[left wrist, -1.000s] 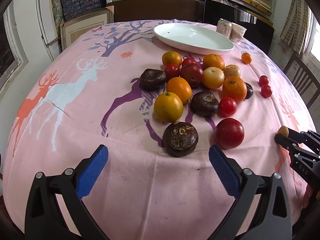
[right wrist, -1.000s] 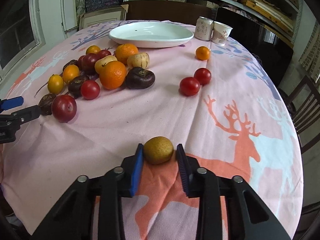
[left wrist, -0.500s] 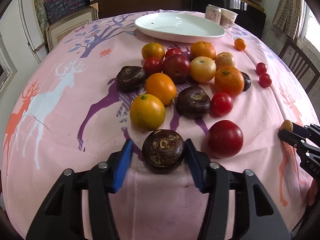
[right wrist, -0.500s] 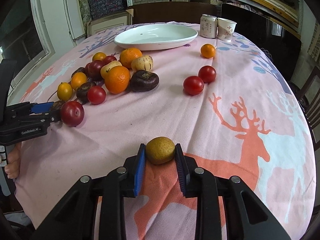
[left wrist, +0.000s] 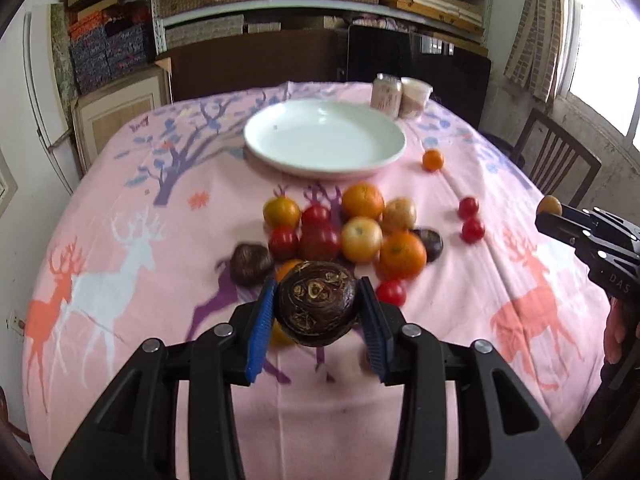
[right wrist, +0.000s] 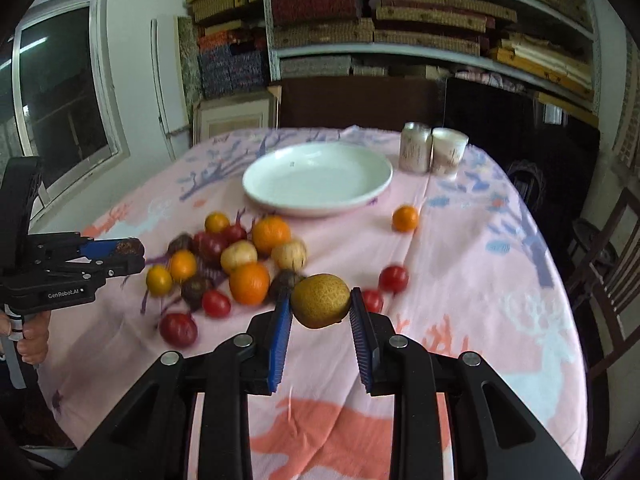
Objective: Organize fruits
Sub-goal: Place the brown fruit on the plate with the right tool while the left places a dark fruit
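A round table under a pink tablecloth (left wrist: 120, 184) printed with deer fills both views. A white plate (left wrist: 325, 138) sits at the far side, with a can (right wrist: 416, 147) and a paper cup (right wrist: 449, 150) behind it. A pile of fruit (left wrist: 360, 232) lies mid-table, near the plate. The left gripper (left wrist: 318, 312) is clamped on a dark brown fruit (left wrist: 317, 308), held above the cloth. The right gripper (right wrist: 320, 308) is clamped on a yellow-brown fruit (right wrist: 320, 300), also lifted.
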Demonstrator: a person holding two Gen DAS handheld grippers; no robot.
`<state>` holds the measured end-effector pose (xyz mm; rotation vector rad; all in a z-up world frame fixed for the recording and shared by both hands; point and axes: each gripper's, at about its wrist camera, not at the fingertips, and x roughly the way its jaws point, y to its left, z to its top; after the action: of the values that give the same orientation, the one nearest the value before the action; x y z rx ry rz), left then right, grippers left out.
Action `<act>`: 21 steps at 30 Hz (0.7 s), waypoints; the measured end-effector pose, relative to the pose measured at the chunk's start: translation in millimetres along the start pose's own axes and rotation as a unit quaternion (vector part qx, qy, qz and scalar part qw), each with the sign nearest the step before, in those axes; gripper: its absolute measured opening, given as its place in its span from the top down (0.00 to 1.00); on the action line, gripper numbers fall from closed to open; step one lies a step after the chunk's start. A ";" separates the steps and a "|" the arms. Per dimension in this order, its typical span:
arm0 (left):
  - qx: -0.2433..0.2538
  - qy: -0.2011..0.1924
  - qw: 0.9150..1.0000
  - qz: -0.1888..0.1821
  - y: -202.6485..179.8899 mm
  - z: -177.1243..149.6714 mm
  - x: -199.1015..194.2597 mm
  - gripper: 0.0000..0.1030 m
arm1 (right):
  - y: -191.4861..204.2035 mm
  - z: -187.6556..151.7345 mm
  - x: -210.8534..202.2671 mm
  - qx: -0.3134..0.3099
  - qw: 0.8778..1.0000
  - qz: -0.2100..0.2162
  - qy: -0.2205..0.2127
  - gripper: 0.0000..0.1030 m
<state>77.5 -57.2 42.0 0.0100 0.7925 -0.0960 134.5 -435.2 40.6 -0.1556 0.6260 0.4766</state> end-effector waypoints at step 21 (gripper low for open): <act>0.009 0.040 0.999 0.016 4.3 134.7 189.6 0.48 | 10.4 91.9 220.7 0.004 0.996 -0.021 0.090 0.49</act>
<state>306.0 -74.6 1.6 0.0440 0.8702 -0.0733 333.8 -316.2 -17.2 -0.2059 0.7985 0.4221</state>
